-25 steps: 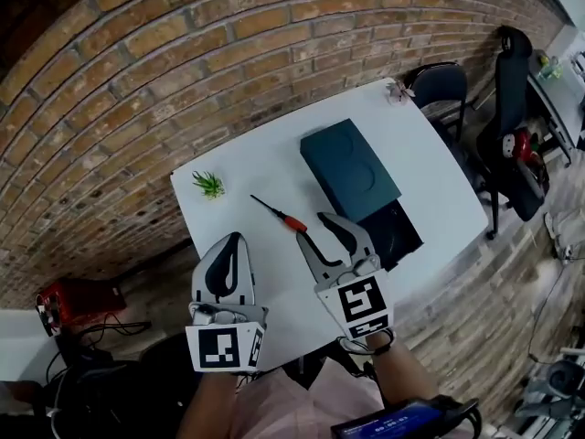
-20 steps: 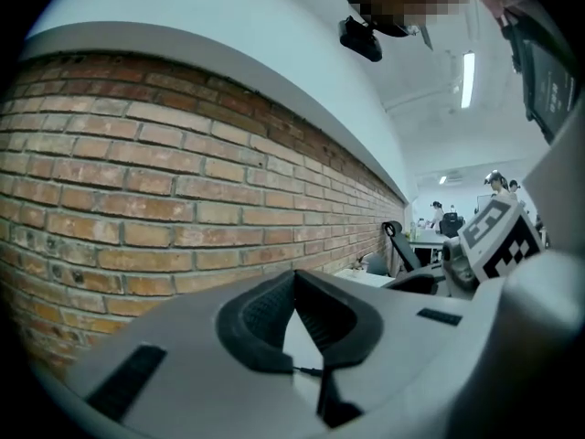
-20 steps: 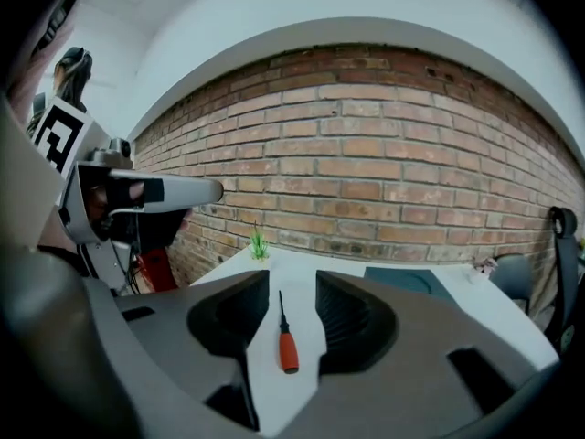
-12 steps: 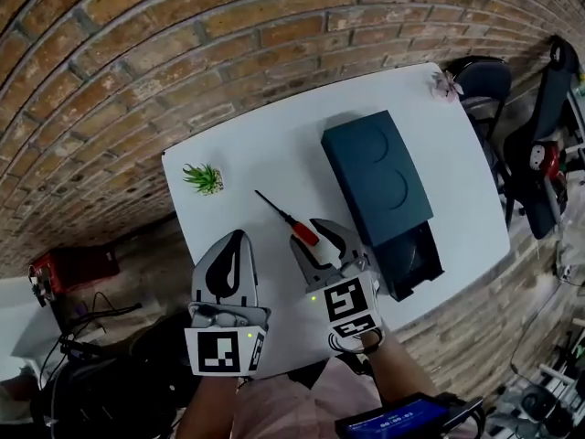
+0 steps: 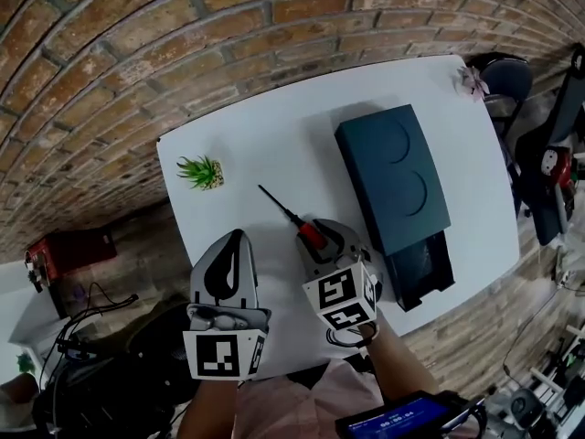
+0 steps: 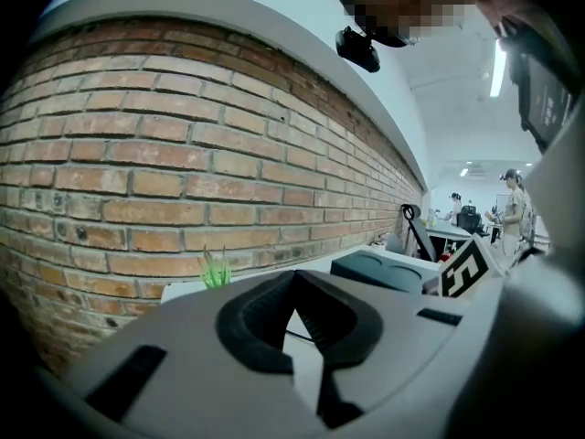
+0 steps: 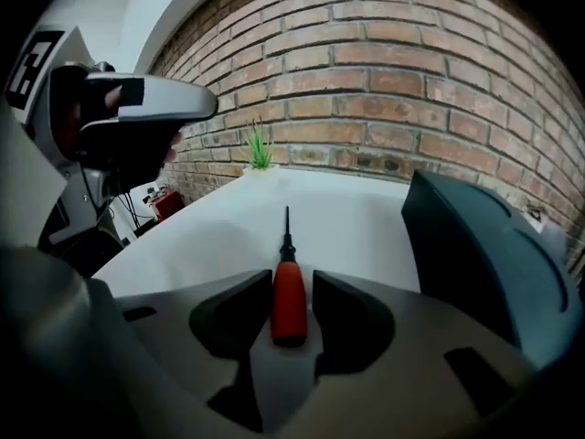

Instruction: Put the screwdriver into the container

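Centrally, the right gripper (image 5: 322, 237) is closing its wide-set jaws around the red-handled, black-shafted screwdriver (image 7: 289, 298) on the white table (image 5: 274, 144); lower left, the left gripper (image 5: 235, 241) is closed and empty.

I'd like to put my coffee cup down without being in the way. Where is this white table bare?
Bare: the broad back strip between the small green potted plant and the dark teal box container, along the brick wall. Crowded: the near edge, where the right gripper, jaws closing, straddles the red-handled screwdriver beside the container.
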`<action>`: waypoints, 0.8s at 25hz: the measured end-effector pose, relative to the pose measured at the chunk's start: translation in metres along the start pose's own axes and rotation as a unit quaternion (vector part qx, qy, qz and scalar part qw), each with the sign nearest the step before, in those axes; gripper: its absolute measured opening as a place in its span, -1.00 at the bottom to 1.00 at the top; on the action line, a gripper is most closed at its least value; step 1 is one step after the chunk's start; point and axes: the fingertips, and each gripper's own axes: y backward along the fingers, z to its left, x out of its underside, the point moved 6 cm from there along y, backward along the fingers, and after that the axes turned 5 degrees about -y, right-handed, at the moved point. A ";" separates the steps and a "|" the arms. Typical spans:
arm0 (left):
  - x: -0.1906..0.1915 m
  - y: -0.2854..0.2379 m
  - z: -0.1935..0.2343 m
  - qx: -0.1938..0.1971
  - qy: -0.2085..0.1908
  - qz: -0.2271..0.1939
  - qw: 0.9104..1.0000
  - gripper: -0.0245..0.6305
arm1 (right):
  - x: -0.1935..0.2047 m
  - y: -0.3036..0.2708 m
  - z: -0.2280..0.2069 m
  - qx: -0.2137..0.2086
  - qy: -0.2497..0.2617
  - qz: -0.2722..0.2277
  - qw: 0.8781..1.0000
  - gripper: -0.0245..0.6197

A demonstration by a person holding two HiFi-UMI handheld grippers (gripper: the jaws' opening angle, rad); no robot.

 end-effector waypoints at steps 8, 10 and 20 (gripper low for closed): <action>-0.007 0.012 0.011 -0.020 0.000 -0.010 1.000 -0.91 | -0.007 -0.003 0.007 -0.017 -0.004 0.010 1.000 -0.58; -0.008 0.020 0.014 -0.030 0.001 -0.014 0.999 -0.91 | -0.015 0.000 0.010 -0.021 -0.009 -0.001 1.000 -0.58; -0.028 0.062 0.007 -0.066 -0.002 -0.051 0.997 -0.91 | -0.062 0.054 0.014 -0.004 0.020 -0.087 0.996 -0.58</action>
